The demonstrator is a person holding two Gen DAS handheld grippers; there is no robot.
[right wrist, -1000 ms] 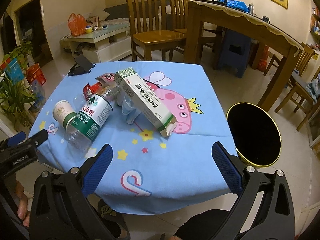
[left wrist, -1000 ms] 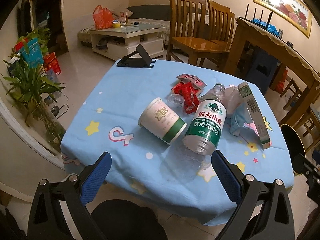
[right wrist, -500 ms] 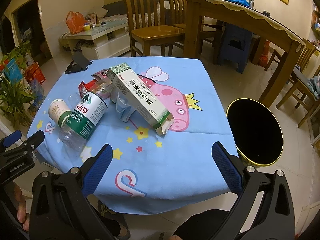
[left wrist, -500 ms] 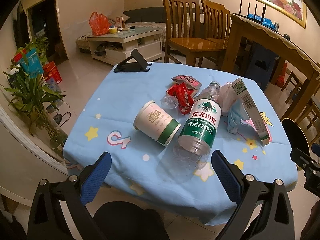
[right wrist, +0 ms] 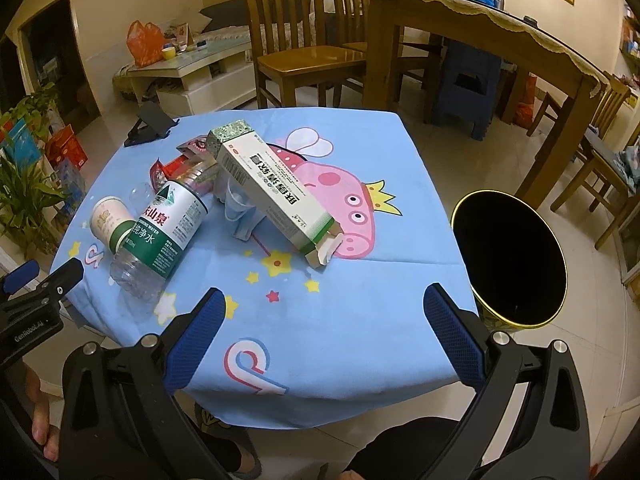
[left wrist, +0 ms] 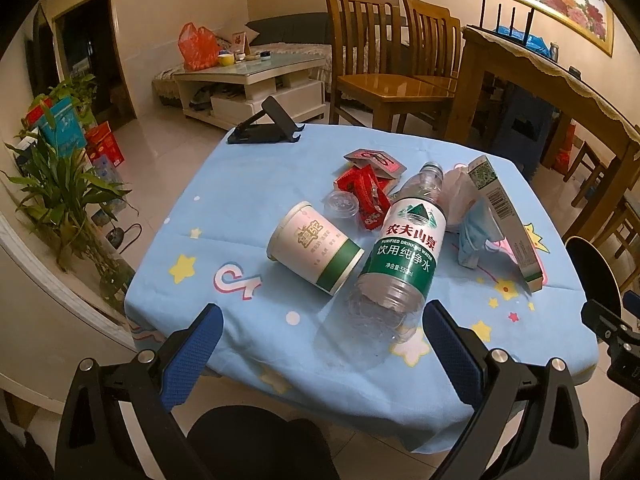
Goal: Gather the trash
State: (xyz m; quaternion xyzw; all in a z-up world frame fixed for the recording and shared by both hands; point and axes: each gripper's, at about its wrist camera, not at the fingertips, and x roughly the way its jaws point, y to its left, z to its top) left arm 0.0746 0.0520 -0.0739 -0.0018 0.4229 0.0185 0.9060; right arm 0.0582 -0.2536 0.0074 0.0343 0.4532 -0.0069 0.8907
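Trash lies on a small table with a blue cartoon cloth (left wrist: pixel 240 200): a paper cup (left wrist: pixel 314 254) on its side, an empty green-label water bottle (left wrist: pixel 400 256), red wrappers (left wrist: pixel 366 192), a clear lid (left wrist: pixel 342 204), a blue face mask (left wrist: pixel 476 236) and a long white-green carton (right wrist: pixel 276 192). A black bin (right wrist: pixel 512 260) with a gold rim stands on the floor right of the table. My left gripper (left wrist: pixel 320 354) is open and empty, just short of the bottle's base. My right gripper (right wrist: pixel 320 336) is open and empty over the table's near edge.
A black phone stand (left wrist: pixel 266 128) sits at the table's far edge. Wooden chairs (left wrist: pixel 392 72) and a dining table (right wrist: pixel 480 36) stand behind. Potted plants (left wrist: pixel 60 184) are on the left, and a white coffee table (left wrist: pixel 248 84) is farther back.
Both grippers have moved a little closer to the table and trash. Both stay open and empty. Nothing on the table has moved.
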